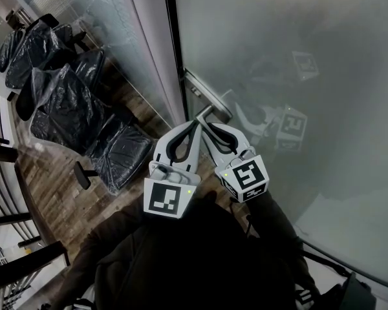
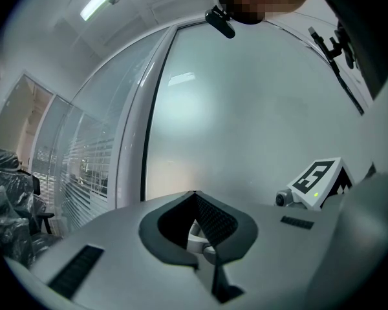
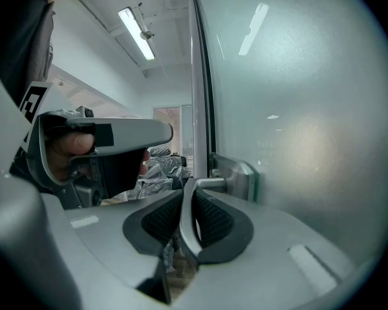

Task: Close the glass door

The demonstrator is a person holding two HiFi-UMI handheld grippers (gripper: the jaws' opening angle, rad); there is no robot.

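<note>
The only print in sight is the black-and-white square markers on the cubes of the two tongs; none of it reads as words.

In the head view the frosted glass door (image 1: pixel 297 76) fills the right side, its dark edge running up toward 12 o'clock just beside a pale upright. The silver door handle (image 1: pixel 213 110) juts from the door near that edge, directly at 12 o'clock from both tongs.

The right tongs (image 1: pixel 209 126) are pinching the door handle. In the right gripper view the lever (image 3: pixel 210 185) runs from its plate (image 3: pixel 242 176) on the glass and bends down between the two ribbed pads, which press on it from both sides.

The left tongs (image 1: pixel 194 124) sit just beside the right ones, at their 9 o'clock, tips pressed together. In the left gripper view a bit of silver metal shows through the opening behind the tips (image 2: pixel 194 194); whether it is gripped I cannot tell.

Chairs wrapped in black plastic (image 1: pixel 64 102) stand at 10 o'clock on a wooden floor (image 1: pixel 58 192).
</note>
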